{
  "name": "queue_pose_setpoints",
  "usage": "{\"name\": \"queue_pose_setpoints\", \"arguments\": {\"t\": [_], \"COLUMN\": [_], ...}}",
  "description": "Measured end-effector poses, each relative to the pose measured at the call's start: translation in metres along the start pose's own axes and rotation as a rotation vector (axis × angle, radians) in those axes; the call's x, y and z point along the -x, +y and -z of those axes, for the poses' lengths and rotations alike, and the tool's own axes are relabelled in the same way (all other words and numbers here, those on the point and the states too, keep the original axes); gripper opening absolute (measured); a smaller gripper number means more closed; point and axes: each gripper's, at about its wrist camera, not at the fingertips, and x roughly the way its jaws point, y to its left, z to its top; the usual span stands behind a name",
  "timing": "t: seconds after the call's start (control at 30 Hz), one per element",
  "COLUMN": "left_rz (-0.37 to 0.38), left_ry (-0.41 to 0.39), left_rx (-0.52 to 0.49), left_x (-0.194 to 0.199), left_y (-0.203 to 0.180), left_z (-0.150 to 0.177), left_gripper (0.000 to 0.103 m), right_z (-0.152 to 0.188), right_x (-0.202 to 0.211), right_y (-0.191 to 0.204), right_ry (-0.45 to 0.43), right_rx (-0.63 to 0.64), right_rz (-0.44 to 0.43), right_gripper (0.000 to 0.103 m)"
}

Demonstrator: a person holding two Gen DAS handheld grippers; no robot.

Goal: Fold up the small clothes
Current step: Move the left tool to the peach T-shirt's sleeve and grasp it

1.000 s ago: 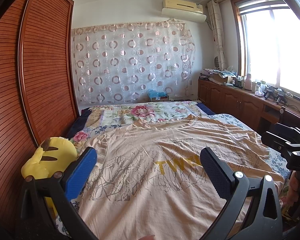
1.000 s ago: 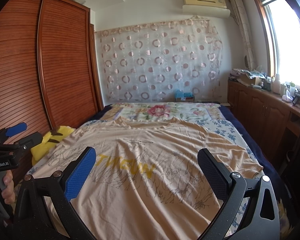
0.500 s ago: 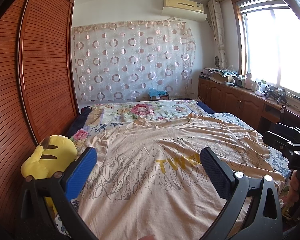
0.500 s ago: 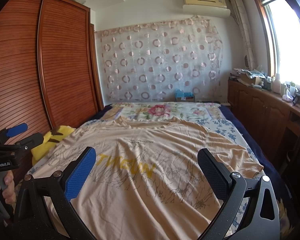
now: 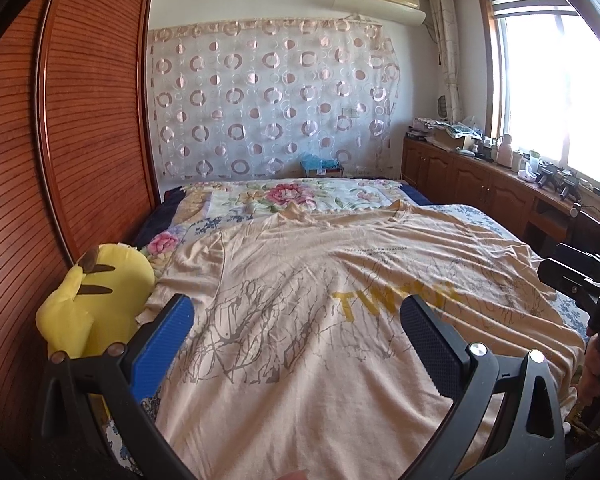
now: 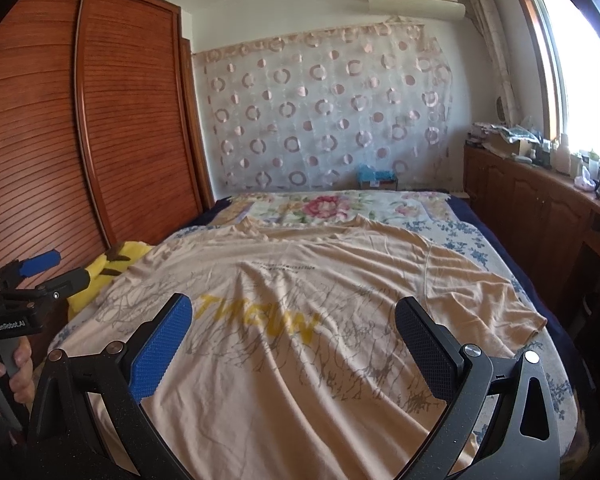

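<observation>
Lying flat and face up on the bed, the peach T-shirt runs lengthwise away from us, collar toward the far floral blanket and hem nearest our claws. We read yellow letters on its chest, "TW" clear in the left view and roughly "THEWN" in the right (the small line above them is too fine to read). Our left claw hovers over the lower shirt with fingers spread wide, gripping nothing; our right claw does likewise. "GenRobot.AI" shows on the left claw's handle. A yellow plush sits beside the left sleeve.
</observation>
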Motion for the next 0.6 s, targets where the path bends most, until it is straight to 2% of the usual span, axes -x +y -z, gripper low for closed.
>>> {"name": "queue_pose_setpoints", "arguments": {"t": [0.6], "left_rz": [-0.044], "left_ry": [0.105], "left_rx": [0.027], "left_x": [-0.029], "left_y": [0.052], "left_z": [0.022], "left_gripper": [0.103], "right_z": [0.011], "right_x": [-0.050], "right_y": [0.018], "right_ry": [0.109], "right_rx": [0.065], "right_rz": [-0.066], "right_gripper": [0.103]}}
